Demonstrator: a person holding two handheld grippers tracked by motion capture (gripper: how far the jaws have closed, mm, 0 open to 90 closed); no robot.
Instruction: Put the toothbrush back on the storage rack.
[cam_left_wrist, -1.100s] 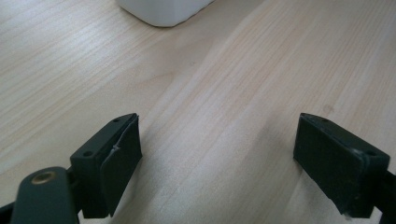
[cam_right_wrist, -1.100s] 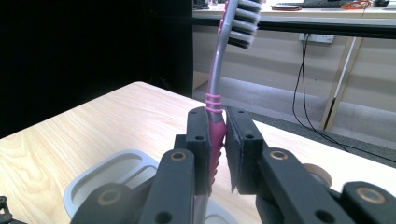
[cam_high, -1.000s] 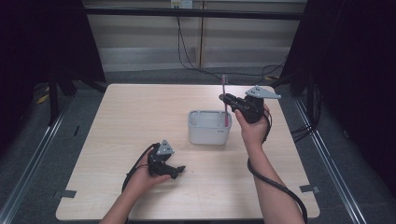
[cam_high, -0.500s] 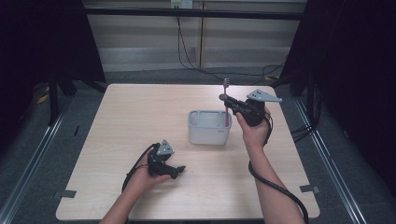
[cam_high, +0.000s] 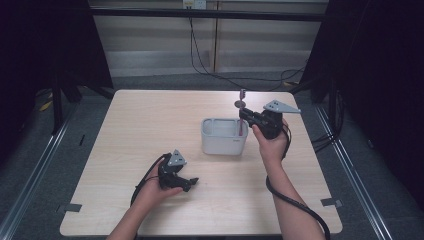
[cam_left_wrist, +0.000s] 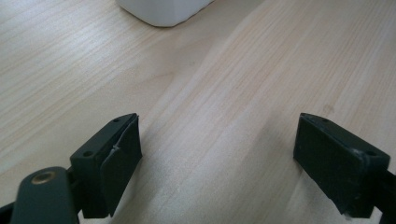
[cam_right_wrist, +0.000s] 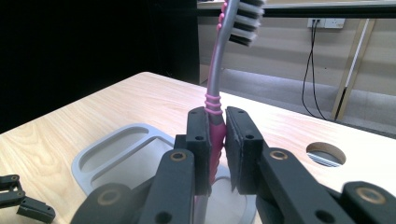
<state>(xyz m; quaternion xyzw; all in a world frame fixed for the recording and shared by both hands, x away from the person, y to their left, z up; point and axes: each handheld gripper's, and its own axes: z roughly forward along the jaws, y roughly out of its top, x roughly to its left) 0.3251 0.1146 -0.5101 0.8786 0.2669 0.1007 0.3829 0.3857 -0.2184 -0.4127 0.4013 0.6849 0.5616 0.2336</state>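
Note:
A pink and grey toothbrush (cam_right_wrist: 216, 93) stands upright, bristles at the top, with my right gripper (cam_right_wrist: 217, 140) shut on its handle. In the high view the toothbrush (cam_high: 242, 112) rises over the right end of a grey holder box (cam_high: 223, 136) at the table's middle, and my right gripper (cam_high: 248, 119) is just beside it. The holder (cam_right_wrist: 122, 156) has separate compartments; the brush's lower end hangs over the near one. My left gripper (cam_high: 187, 183) rests low on the table at the front left, open, with bare wood between its jaws (cam_left_wrist: 217, 154).
The light wooden table (cam_high: 150, 120) has a round cable hole (cam_right_wrist: 326, 153) near its far right part. Black curtains flank both sides. Cables trail from both grippers and along the back wall. A corner of the holder (cam_left_wrist: 163, 11) lies ahead of the left gripper.
My right gripper has shifted slightly, carrying the toothbrush lower toward the holder's right end. The left gripper has stayed where it was.

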